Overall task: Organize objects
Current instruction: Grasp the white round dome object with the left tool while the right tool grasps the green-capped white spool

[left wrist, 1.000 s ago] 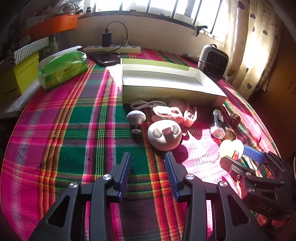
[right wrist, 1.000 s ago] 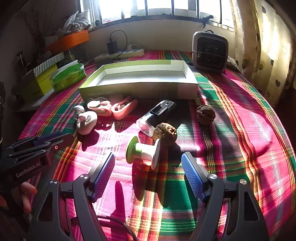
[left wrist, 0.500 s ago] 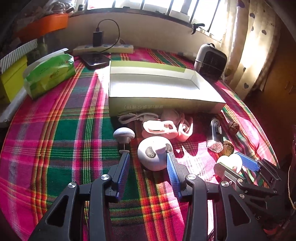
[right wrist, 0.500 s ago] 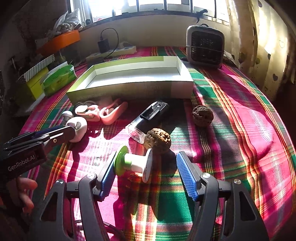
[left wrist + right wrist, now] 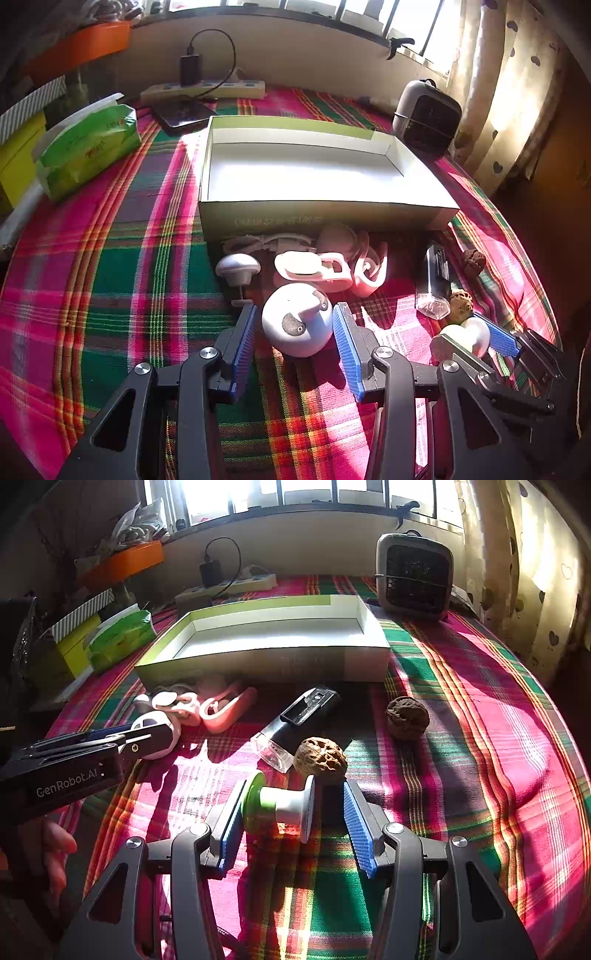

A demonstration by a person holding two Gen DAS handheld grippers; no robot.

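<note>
On the plaid cloth lies a white round device (image 5: 295, 325), and my left gripper (image 5: 295, 305) is open around it; the right pad is at its side and a gap shows on the left. My right gripper (image 5: 294, 782) has a green-and-white spool (image 5: 277, 805) between its closing jaws. The left pad is against the green disc, while the right pad stands clear of the white disc. A walnut (image 5: 320, 757) touches the spool's far side. An open shallow box (image 5: 258, 664) stands behind with nothing in it.
In front of the box lie pink clips (image 5: 332, 266), a white cable (image 5: 258, 242), a small white knob (image 5: 237, 266), a black-and-clear device (image 5: 295, 720) and a second walnut (image 5: 407, 718). A small fan (image 5: 413, 576), a green tissue pack (image 5: 88, 147) and a power strip (image 5: 203, 90) stand farther back.
My left gripper has moved forward until the white round device sits between its fingers. The right gripper's jaws have narrowed around the spool, which has stayed in place.
</note>
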